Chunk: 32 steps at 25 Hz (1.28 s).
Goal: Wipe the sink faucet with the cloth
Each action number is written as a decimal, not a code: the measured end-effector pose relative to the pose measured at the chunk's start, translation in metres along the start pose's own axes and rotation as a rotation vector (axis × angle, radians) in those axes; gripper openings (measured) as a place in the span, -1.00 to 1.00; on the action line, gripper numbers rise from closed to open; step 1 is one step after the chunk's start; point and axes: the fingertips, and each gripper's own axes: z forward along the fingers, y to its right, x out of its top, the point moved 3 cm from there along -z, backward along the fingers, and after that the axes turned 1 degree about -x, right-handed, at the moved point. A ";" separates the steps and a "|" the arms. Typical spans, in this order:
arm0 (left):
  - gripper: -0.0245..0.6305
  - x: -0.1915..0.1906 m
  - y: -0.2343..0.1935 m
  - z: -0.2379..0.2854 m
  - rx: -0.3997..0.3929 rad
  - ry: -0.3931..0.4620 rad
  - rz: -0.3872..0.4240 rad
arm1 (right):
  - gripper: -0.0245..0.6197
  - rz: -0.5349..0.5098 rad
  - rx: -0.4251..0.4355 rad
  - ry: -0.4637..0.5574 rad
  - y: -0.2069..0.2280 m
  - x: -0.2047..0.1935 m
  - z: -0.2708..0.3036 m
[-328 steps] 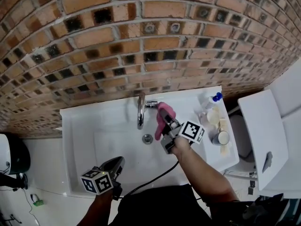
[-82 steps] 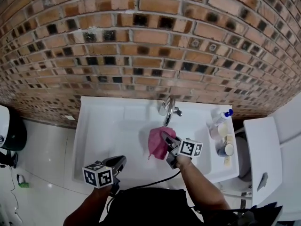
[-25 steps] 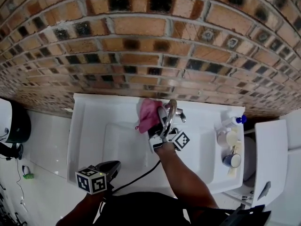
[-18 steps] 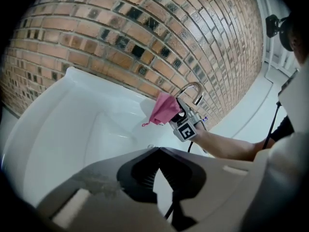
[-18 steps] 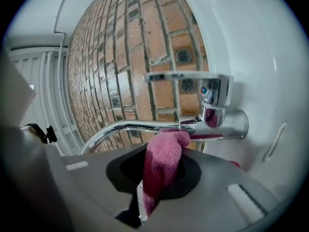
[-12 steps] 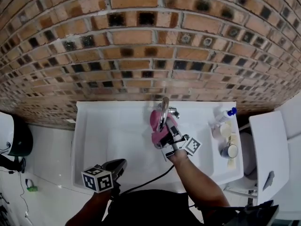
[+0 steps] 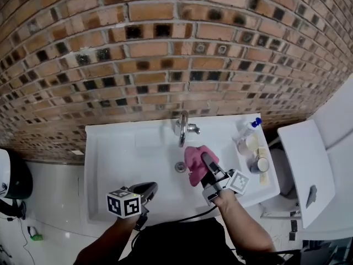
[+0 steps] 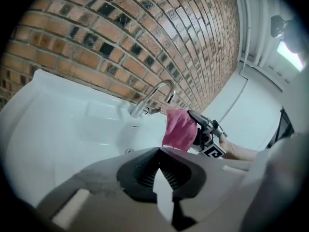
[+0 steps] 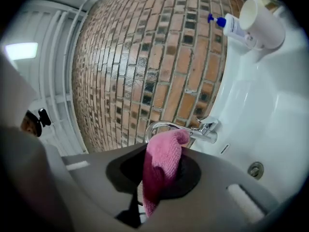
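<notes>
**Supervisor:** Report the change, largest item first.

**Operator:** The sink (image 7: 118, 159) is as it was half a second back, with its basin bare. The faucet (image 7: 182, 127) stands untouched at the rear rim, spout arching toward me. What moved is the work. Half a second ago I had the cloth (image 7: 193, 165) pressed against the spout. It now hangs over the basin, just beside the drain (image 7: 180, 167) and apart from the faucet. My right gripper (image 7: 203, 160) has drawn back toward me with it.

**Supervisor:** Grip condition?

**Operator:** The right jaws are clamped on the pink cloth, and a fold stands up between them in the right gripper view. The left gripper (image 7: 150, 189) hangs at the near rim, well away from the faucet, with its jaws together and nothing between them.

**Supervisor:** Meaning for the task?

**Operator:** I judge one wiping pass closed. With contact broken, no cleaning is under way now. I cannot tell from here whether the spout is clean. Another pass would mean carrying the cloth back up to the chrome.
</notes>
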 end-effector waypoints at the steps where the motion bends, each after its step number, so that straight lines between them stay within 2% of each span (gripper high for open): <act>1: -0.91 0.002 0.003 0.002 -0.008 -0.002 0.011 | -0.78 -0.015 -0.015 0.002 -0.004 -0.001 -0.009; 3: -0.91 0.008 0.010 0.003 -0.018 0.009 0.031 | -0.78 -0.035 -0.036 -0.003 -0.010 -0.002 -0.027; 7: -0.91 0.017 0.023 0.001 -0.012 0.068 0.038 | -0.78 -0.027 -0.026 -0.036 -0.025 -0.004 -0.053; 11: -0.91 0.006 0.034 -0.005 0.024 0.107 0.007 | -0.78 -0.058 -0.016 -0.093 -0.041 -0.008 -0.079; 17: -0.92 -0.012 0.058 -0.011 0.068 0.167 -0.024 | -0.78 -0.160 -0.014 -0.204 -0.053 -0.016 -0.115; 23: -0.91 -0.033 0.079 -0.016 0.106 0.189 -0.035 | -0.78 -0.161 0.005 -0.255 -0.055 -0.028 -0.140; 27: -0.91 -0.044 0.091 -0.020 0.121 0.190 -0.031 | -0.79 -0.199 -0.024 -0.281 -0.053 -0.033 -0.156; 32: -0.91 -0.051 0.098 -0.024 0.134 0.192 -0.027 | -0.79 -0.206 -0.015 -0.281 -0.056 -0.037 -0.167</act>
